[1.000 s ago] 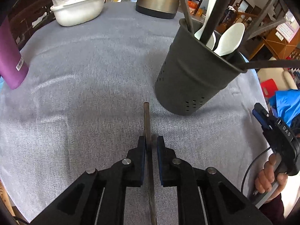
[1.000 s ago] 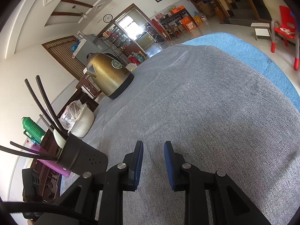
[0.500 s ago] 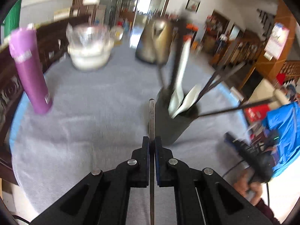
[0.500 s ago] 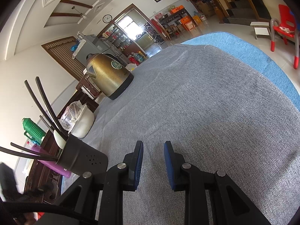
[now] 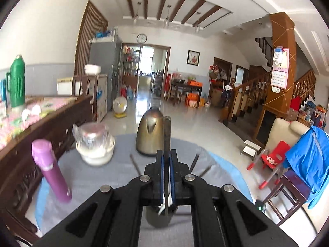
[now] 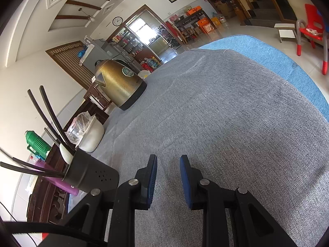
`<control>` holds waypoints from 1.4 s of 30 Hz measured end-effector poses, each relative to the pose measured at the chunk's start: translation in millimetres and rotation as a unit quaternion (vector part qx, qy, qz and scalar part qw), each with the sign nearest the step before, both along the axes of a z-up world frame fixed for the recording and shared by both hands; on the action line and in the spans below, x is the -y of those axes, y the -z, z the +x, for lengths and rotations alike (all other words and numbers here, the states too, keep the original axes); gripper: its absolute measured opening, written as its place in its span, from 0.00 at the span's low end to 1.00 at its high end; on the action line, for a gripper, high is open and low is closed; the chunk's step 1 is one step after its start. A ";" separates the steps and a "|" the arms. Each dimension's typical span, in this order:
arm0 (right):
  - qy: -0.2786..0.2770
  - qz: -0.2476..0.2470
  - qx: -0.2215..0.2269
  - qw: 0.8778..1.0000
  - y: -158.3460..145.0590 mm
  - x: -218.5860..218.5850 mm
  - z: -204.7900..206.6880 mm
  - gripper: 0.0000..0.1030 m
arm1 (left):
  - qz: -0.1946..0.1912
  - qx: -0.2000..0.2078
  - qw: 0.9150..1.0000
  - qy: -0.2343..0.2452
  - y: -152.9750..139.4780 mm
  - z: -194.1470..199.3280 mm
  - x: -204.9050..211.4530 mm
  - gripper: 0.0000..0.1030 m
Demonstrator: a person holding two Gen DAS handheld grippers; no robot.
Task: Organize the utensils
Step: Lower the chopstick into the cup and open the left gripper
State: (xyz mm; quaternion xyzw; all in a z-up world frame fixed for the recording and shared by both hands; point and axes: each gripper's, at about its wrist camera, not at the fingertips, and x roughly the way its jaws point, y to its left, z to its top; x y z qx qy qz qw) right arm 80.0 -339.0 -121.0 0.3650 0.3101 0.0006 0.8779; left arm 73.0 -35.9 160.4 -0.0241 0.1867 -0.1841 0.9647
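Note:
My left gripper [image 5: 166,158] is shut on a dark chopstick [image 5: 167,131] that stands upright between the pads, lifted high above the table. The dark perforated utensil holder [image 5: 158,216] is mostly hidden below and behind the jaws; dark chopstick ends [image 5: 134,163] poke out beside them. In the right wrist view the holder [image 6: 90,175] stands at the left with several black chopsticks and a white spoon [image 6: 65,154] in it. My right gripper [image 6: 168,164] is open and empty, low over the grey tablecloth [image 6: 226,113].
A gold kettle [image 5: 151,135], a white bowl with a plastic bag [image 5: 95,148] and a purple bottle [image 5: 51,170] stand on the table. The kettle [image 6: 119,82] and the bowl [image 6: 90,133] also show in the right wrist view. A wooden sideboard [image 5: 41,127] runs along the left.
My left gripper closed on the chopstick lying on the cloth, lifted it and tilted it upright above the holder. The right gripper has not moved.

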 end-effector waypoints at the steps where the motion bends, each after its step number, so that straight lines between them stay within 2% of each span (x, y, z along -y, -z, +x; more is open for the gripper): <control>1: 0.000 0.000 0.000 1.000 0.0 0.0 0.0 0.25 | 0.003 0.006 1.000 -0.001 -1.1 3.3 1.4 0.05; 4: 0.000 -0.001 0.001 1.000 -0.5 -0.5 -0.6 0.25 | 0.019 0.019 1.000 -0.014 -5.9 13.1 9.6 0.05; 8: 0.001 0.001 0.001 1.000 -0.2 -0.2 -1.0 0.25 | 0.048 0.030 0.998 -0.036 3.8 23.3 22.4 0.05; 12: 0.000 0.001 0.001 1.000 -0.1 0.4 -1.0 0.25 | 0.065 0.004 0.997 -0.045 29.2 37.7 29.6 0.05; 15: 0.000 0.002 0.000 1.000 -0.2 0.4 -1.1 0.25 | 0.069 -0.033 0.996 -0.043 49.3 50.5 30.8 0.05; 18: -0.001 0.003 0.000 1.000 -0.1 0.5 -1.0 0.25 | 0.077 -0.049 0.995 -0.047 56.6 53.2 30.0 0.07; 19: -0.001 0.004 0.000 1.000 0.1 0.8 -1.0 0.25 | 0.078 -0.049 0.995 -0.045 55.5 49.9 31.2 0.11; 21: 0.000 0.004 -0.001 1.000 0.5 1.3 -0.7 0.25 | 0.078 -0.039 0.995 -0.041 48.9 41.9 30.8 0.30; 22: -0.001 0.005 -0.001 1.000 0.6 1.5 -0.7 0.25 | 0.079 -0.028 0.996 -0.043 44.7 36.2 30.9 0.43; 25: 0.000 0.003 -0.002 1.000 0.6 0.9 0.1 0.25 | 0.088 0.004 0.995 -0.046 32.9 15.9 28.9 0.53; 26: -0.001 0.001 -0.003 1.000 0.6 0.3 0.5 0.25 | 0.090 0.006 0.995 -0.046 31.4 12.6 26.7 0.60; 32: 0.000 -0.013 -0.005 1.000 -1.3 -3.6 1.5 0.25 | 0.096 -0.016 0.994 -0.058 32.5 -18.5 12.1 0.82; 38: 0.020 -0.039 -0.005 0.999 -8.0 -7.6 -9.4 0.25 | 0.104 -0.048 0.990 -0.082 48.9 -47.8 -11.4 0.83; 42: 0.016 -0.058 -0.002 0.998 -22.6 -21.2 -38.2 0.25 | 0.105 -0.043 0.988 -0.107 52.5 -68.8 -29.4 0.83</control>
